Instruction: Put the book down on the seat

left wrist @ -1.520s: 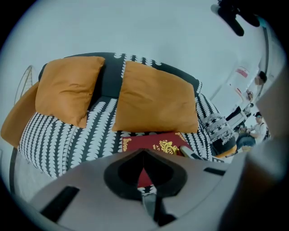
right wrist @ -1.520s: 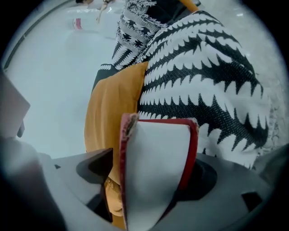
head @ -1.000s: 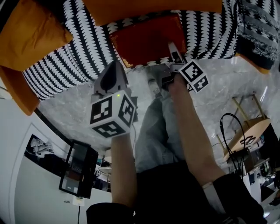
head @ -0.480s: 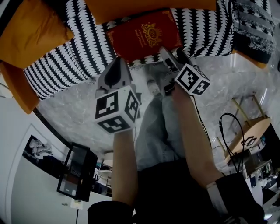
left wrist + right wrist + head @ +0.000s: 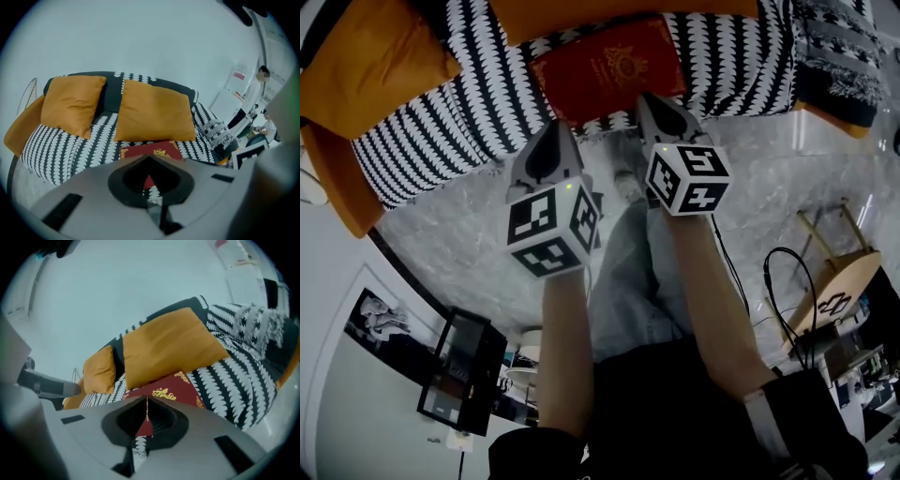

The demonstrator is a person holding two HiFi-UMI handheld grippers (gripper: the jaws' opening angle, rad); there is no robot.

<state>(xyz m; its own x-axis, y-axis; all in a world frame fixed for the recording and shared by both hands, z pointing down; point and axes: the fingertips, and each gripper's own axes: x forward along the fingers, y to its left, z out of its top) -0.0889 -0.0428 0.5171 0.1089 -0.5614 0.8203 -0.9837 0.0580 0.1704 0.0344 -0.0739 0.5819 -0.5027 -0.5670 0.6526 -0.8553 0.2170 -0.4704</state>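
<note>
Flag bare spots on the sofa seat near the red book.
Widest: the seat left of the red book, in front of the left orange cushion. A narrower strip lies between the book and the grey patterned throw. Crowded: the back, where both cushions lean; the right orange cushion sits directly behind the book.

Light: even, diffuse, indoor; no hard shadows. Head view: sharp centre, fisheye bowing at the edges, soft glare on the floor. Gripper views: round black vignette, wall washed pale. Out of focus, too near the lens: left gripper, right gripper. Sharp, saturated: book, cushions.
</note>
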